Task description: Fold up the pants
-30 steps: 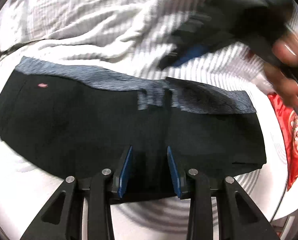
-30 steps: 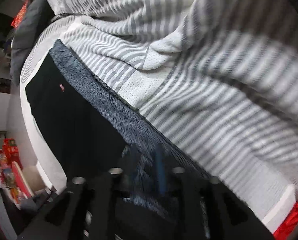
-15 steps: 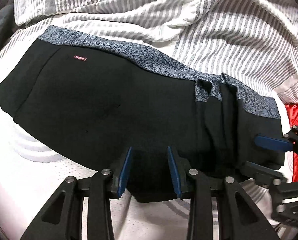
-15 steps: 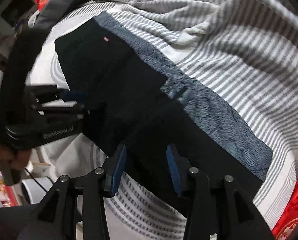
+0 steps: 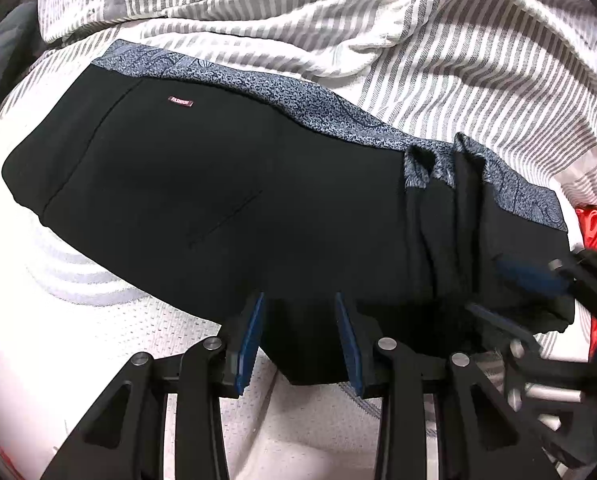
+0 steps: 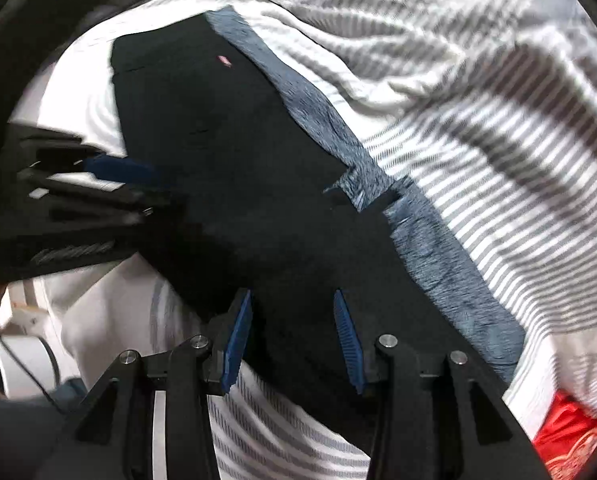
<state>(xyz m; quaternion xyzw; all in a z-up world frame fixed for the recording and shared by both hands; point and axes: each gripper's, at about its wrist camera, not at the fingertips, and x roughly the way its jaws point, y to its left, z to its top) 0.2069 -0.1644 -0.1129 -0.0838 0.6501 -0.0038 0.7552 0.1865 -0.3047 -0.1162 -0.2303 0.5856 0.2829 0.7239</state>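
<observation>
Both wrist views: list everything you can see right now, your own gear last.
pants: one, black with blue-grey patterned waistband, flat on the bed, bunched near the right end
label: one, small red, on the pants below the waistband
striped bedding: grey and white, rumpled behind the pants
red fabric: one piece, at the right edge
left gripper: open, blue pads, at the pants' near edge
right gripper: open, over the pants' near edge
</observation>
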